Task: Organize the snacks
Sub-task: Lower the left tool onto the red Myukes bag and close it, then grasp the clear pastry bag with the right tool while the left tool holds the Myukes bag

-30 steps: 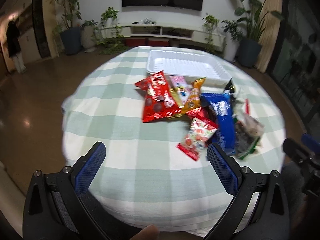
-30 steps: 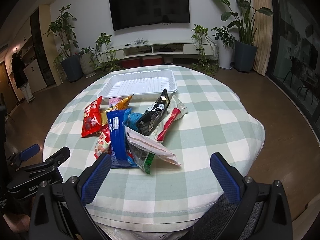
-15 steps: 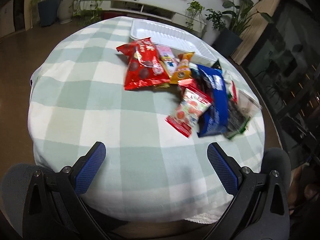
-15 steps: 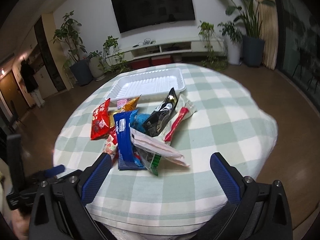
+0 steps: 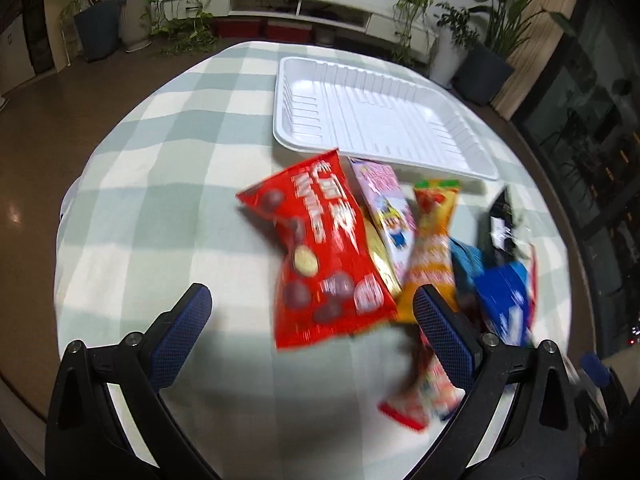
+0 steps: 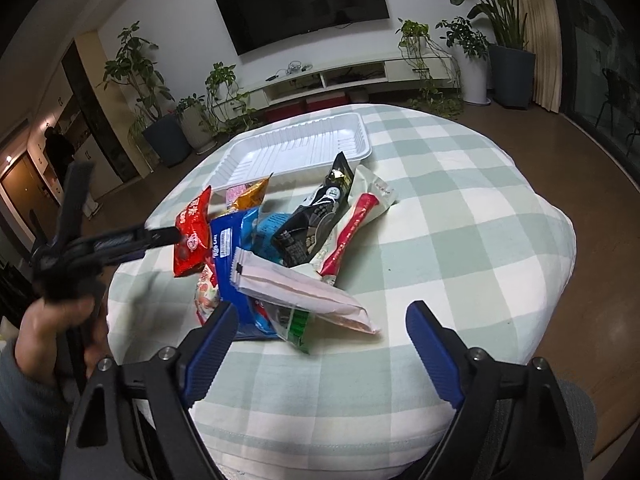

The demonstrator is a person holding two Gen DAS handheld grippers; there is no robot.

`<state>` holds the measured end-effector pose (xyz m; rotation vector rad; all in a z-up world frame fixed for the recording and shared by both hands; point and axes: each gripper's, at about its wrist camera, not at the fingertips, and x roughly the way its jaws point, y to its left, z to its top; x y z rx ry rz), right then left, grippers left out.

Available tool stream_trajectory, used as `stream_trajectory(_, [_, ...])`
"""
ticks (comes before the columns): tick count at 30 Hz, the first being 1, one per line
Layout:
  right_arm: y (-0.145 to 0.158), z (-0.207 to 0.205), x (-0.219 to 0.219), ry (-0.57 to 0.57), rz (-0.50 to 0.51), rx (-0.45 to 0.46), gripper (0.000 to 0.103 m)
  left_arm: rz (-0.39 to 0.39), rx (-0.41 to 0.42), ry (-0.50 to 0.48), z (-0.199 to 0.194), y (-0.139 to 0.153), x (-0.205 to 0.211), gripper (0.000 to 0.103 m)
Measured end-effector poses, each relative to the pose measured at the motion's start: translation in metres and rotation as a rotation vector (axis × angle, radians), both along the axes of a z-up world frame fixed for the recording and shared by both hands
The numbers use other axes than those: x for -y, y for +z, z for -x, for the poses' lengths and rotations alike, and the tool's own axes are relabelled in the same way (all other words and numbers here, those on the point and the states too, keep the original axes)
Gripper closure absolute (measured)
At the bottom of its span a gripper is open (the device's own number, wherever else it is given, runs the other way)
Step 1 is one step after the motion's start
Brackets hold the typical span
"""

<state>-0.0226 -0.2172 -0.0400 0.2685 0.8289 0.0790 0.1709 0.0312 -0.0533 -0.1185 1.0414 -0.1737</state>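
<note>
Left gripper [image 5: 312, 312] spread wide over the near edge of the snack pile, nothing clamped; lower end of the red snack bag [image 5: 320, 252] lying in the gap between the blue pads, no contact visible on either side. Right-hand pad of that gripper just in front of the orange packet [image 5: 434, 248], picture blurred there, so touching or apart cannot be told. Seen also from the right wrist view as a dark blurred frame [image 6: 120, 240] gripped by a hand [image 6: 60, 332] at the left, tip over the red bag. Right gripper [image 6: 320, 328] also wide, jaws just narrowed a little, nothing pressed between them; pale pink-and-white pouch [image 6: 304, 292] and the green-edged packet [image 6: 296, 322] under it lying just ahead of the gap, nearer the left pad. Beyond these, the heap itself: long blue packet [image 6: 226, 256], black packet [image 6: 316, 216] leaning across the middle, white wrapper with a red stripe [image 6: 356, 224] beside it on the right, pink packet [image 5: 386, 208] between the red bag and the orange one. Small red-and-white packet [image 5: 420, 400] at the near right of the left wrist view, much blurred. Behind the heap, white ribbed tray [image 6: 248, 156] with nothing inside, near rim overlapped by the tops of several packets. All on a round table under a green-and-white checked cloth [image 6: 460, 208]. Farther off, wall television [image 6: 300, 4], low white cabinet and potted plants.
</note>
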Motion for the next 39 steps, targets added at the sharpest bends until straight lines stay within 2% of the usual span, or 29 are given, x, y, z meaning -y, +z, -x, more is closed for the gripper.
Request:
stream_trajectory(3, [-0.001, -0.008, 0.005, 0.001, -0.006, -0.017, 0.015, -0.014, -0.023, -0.011, -0.02, -0.009, 0.004, 0.01])
stream_trajectory(5, [-0.002, -0.01, 0.007, -0.002, -0.006, -0.025, 0.015, -0.017, -0.037, -0.022, -0.03, -0.015, 0.005, 0.022])
stream_trajectory(8, [-0.004, -0.014, 0.01, -0.009, -0.01, -0.034, 0.015, -0.02, -0.072, -0.034, -0.042, -0.027, 0.009, 0.024])
stream_trajectory(10, [-0.004, -0.013, 0.01, -0.009, -0.011, -0.035, 0.015, -0.019, -0.077, -0.048, -0.044, -0.031, 0.012, 0.03])
stream_trajectory(13, [-0.006, -0.015, 0.008, -0.003, -0.008, -0.041, 0.015, 0.015, -0.073, -0.071, -0.047, -0.033, 0.015, 0.049])
stream_trajectory(20, [-0.006, -0.017, 0.009, -0.008, -0.001, -0.042, 0.018, -0.002, -0.062, -0.118, -0.04, -0.028, 0.019, 0.065])
stream_trajectory(25, [-0.008, -0.017, 0.009, 0.006, -0.015, -0.054, 0.021, 0.017, -0.066, -0.151, -0.029, -0.023, 0.014, 0.07])
stream_trajectory(31, [-0.006, -0.019, 0.009, 0.045, 0.004, -0.057, 0.023, 0.052, -0.076, -0.2, 0.0, -0.017, 0.003, 0.071])
stream_trajectory(35, [-0.004, -0.019, 0.009, 0.116, 0.021, -0.052, 0.023, 0.086, -0.082, -0.226, 0.024, -0.013, -0.006, 0.071])
stream_trajectory(39, [0.001, -0.022, 0.006, 0.231, 0.097, -0.032, 0.024, 0.114, -0.081, -0.247, 0.056, -0.012, -0.012, 0.071])
